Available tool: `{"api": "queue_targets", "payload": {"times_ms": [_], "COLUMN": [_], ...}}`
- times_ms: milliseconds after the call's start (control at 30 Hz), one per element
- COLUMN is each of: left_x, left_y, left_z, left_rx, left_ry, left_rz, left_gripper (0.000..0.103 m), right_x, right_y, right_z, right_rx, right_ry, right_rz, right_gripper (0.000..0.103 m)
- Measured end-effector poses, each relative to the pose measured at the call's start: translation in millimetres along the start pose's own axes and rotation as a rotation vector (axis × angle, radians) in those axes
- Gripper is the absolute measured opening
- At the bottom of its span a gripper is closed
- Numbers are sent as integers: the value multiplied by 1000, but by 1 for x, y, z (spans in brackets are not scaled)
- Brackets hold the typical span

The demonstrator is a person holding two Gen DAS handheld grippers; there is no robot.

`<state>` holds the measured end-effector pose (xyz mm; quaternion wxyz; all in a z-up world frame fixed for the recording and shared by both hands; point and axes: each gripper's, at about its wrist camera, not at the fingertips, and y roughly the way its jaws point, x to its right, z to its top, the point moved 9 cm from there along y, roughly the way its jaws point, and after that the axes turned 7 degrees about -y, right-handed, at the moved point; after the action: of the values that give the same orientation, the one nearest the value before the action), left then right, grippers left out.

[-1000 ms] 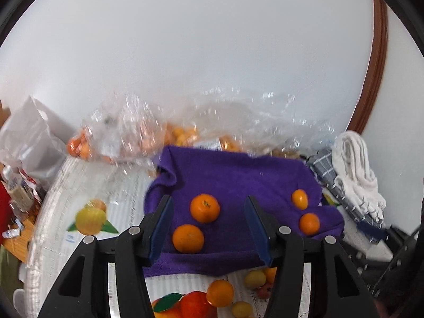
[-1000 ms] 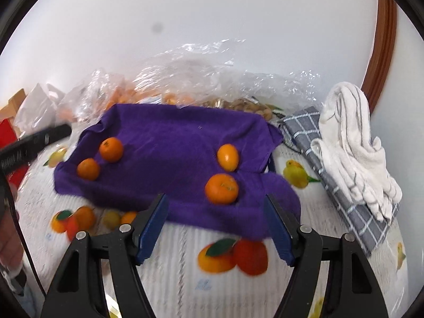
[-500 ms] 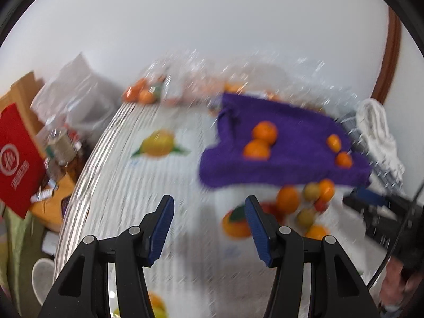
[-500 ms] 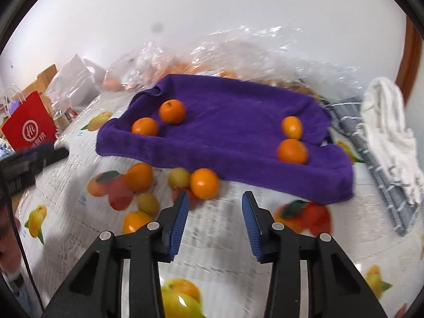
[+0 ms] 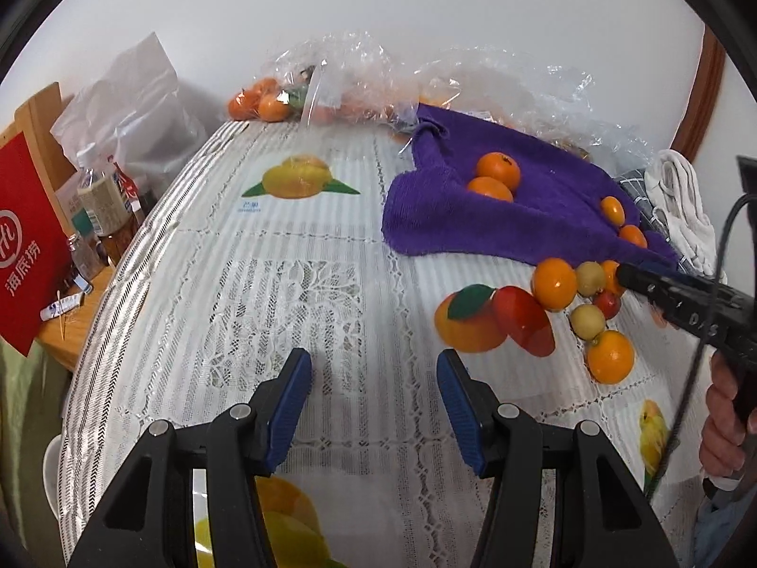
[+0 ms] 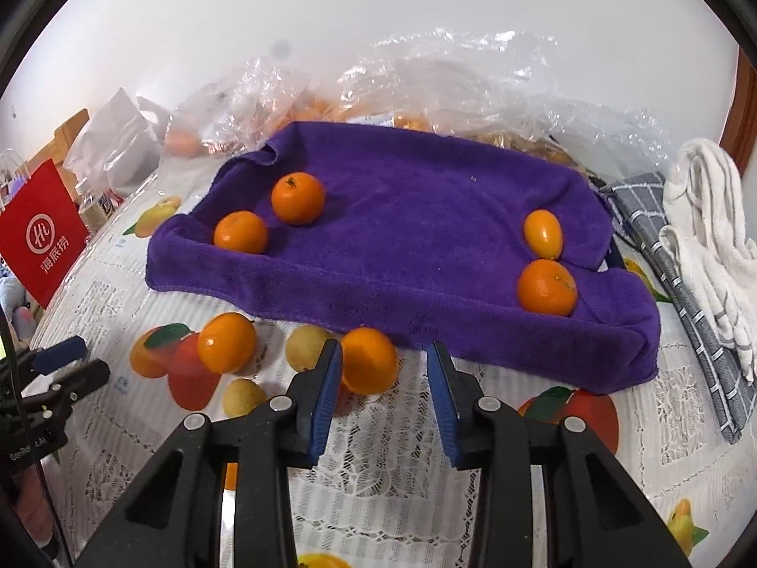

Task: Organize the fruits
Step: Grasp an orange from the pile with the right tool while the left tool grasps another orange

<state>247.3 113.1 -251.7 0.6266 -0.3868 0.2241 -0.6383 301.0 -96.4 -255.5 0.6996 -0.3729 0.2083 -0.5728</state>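
My right tool (image 6: 382, 369) has just been closing its jaws and now stands narrow around a round orange mandarin (image 6: 369, 359). The fruit sits between the blue pads (image 6: 326, 388), against the left one, with a gap to the right one, so nothing is gripped. It lies on the white lace-covered table (image 6: 378, 464), just in front of the purple terry towel (image 6: 426, 217), among loose mandarins and small yellow fruits (image 6: 305, 346). Four oranges rest on the towel, two at each end. My left tool (image 5: 374, 393) hangs half open over bare lace with nothing between its pads, well apart from the fruit cluster (image 5: 586, 312).
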Motion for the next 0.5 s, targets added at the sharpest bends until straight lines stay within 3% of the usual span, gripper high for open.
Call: {"api": "queue_targets", "payload": {"times_ms": [167,333,400,500], "left_x": [0,1,2,2], "left_y": [2,1,0,-1], "left_z": [-1,-1,-1,-1], "left_rx": [-11,-6,-5,2], "left_ry": [-17,-19,-13,-18], "left_rz": [-40,-49,-57,-62], "left_gripper": [59,59,59,59], "right_x": [-1,-11,-15,-18], "right_y": [6,15,15,9], "right_z": [1,1,2,1], "right_rx": [6,-14,-3,18], "right_ry": [-19,-17,-30,-52], "right_rz": [16,75,80,55], "right_gripper": [37,38,28,28]}}
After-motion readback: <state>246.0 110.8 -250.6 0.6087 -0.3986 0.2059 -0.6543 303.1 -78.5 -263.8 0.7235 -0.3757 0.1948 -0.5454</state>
